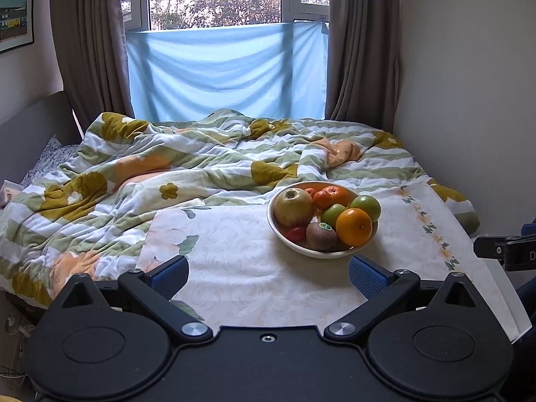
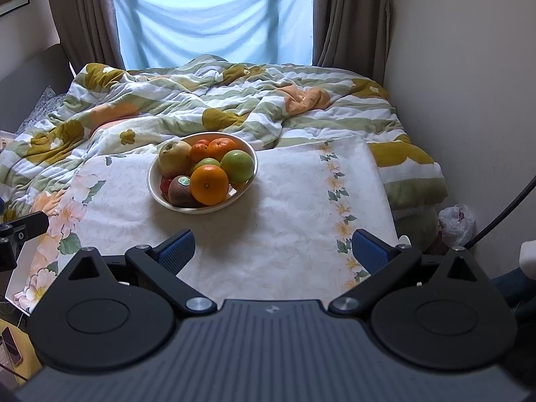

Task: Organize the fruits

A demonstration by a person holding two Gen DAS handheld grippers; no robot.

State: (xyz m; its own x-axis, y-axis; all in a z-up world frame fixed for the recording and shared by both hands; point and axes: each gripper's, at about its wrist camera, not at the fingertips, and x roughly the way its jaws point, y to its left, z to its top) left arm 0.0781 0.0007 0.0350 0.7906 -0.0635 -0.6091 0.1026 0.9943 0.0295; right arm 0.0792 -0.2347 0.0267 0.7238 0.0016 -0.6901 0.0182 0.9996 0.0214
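A white bowl [image 1: 284,232] stands on a floral cloth on the table [image 1: 241,284]. It holds a large yellow-brown apple [image 1: 293,207], an orange [image 1: 354,227], a kiwi [image 1: 321,236], green fruits [image 1: 365,206], mandarins [image 1: 330,196] and a small red fruit [image 1: 295,233]. My left gripper [image 1: 268,276] is open and empty, short of the bowl. In the right wrist view the bowl [image 2: 154,181] with the orange [image 2: 209,184] lies ahead to the left. My right gripper [image 2: 273,251] is open and empty above the cloth.
A rumpled flowered duvet [image 1: 167,167] covers the bed behind the table. Curtains and a window stand at the back, a wall on the right. A white plastic bag [image 2: 457,222] lies on the floor at right. The other gripper's edge [image 1: 506,251] shows at right.
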